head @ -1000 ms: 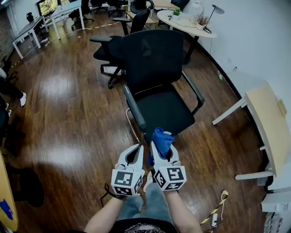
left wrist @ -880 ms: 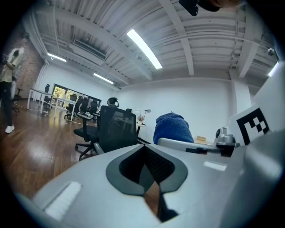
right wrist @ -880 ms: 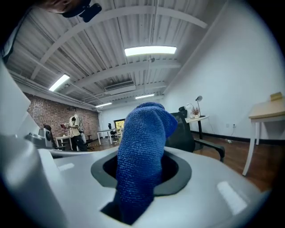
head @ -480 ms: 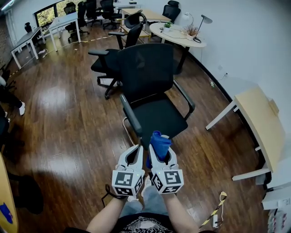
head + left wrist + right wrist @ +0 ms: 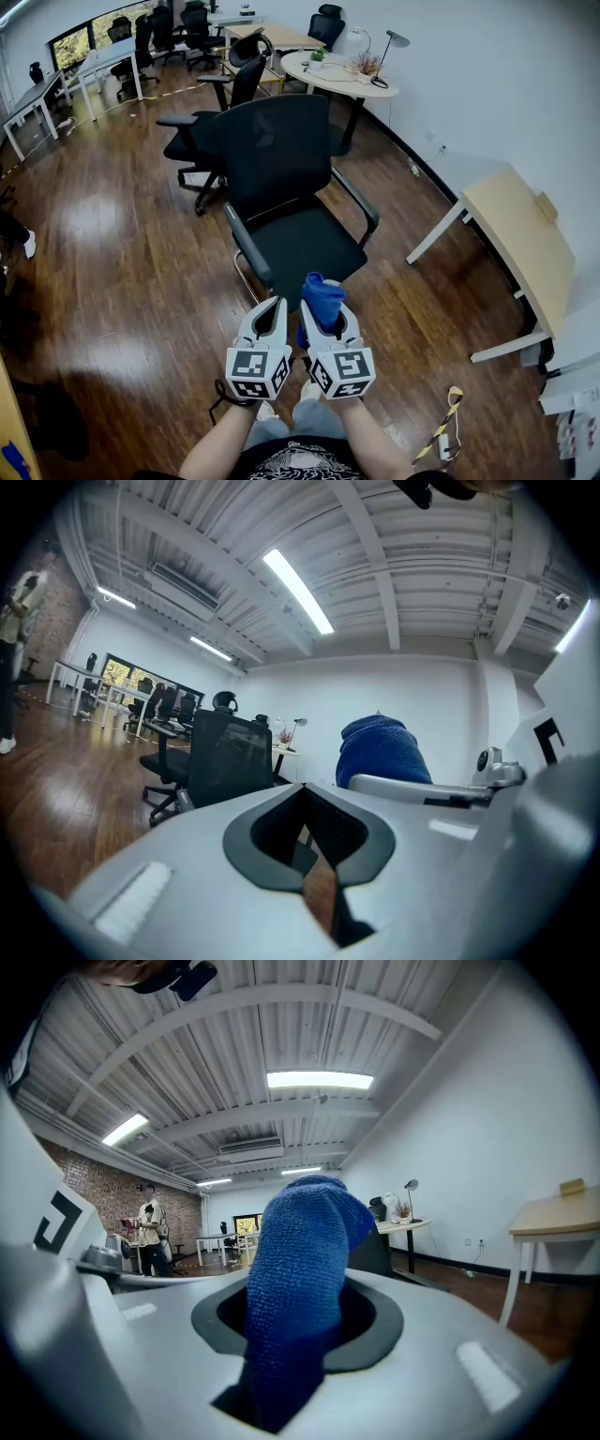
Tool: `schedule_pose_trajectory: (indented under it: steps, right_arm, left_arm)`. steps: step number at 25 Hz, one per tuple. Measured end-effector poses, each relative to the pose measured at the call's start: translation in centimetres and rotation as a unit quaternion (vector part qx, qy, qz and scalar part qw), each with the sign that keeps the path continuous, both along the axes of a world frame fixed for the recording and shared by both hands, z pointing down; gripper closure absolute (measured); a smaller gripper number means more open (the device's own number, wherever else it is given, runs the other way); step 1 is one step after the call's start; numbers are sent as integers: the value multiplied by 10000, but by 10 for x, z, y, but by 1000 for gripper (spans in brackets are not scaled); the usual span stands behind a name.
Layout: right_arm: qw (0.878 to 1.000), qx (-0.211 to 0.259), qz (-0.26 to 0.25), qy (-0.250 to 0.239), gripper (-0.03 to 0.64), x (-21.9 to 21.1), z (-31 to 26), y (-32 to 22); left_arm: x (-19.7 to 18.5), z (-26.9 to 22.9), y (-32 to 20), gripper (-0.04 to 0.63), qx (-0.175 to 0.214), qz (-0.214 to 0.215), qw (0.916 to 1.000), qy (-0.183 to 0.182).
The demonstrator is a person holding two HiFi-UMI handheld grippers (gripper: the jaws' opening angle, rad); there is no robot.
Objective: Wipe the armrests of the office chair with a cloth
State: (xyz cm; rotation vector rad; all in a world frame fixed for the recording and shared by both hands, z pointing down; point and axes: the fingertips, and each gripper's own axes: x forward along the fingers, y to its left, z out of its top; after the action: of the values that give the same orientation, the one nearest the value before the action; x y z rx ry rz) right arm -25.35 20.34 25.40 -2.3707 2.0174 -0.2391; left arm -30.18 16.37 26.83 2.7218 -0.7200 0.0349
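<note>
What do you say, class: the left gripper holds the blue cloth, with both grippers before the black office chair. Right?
Not quite. The right gripper holds the blue cloth, as the right gripper view shows; the left gripper holds nothing. Both grippers are indeed before the black office chair.

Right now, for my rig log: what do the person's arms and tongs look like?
The left tongs and right tongs are white moulded plastic, dark grey inside, each carrying a cube of black-and-white square markers. The forearms are unsleeved.
</note>
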Motion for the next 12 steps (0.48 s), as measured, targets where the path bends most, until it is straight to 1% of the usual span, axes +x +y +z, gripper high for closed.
schedule_pose_trajectory:
  steps: [3,7,12]
  right_arm:
    - [9998,25,182,20,479,29,-1,9]
    - [9989,80,465,17,479,78,1,23]
    - [9978,183,645,-14,479,158,0,38]
  left_arm:
    - [29,1,4,592,-12,169,9999,-3]
    - [81,4,12,592,-6,422,9991,-68]
    - [165,-3,22,592,161,606,9980,-85]
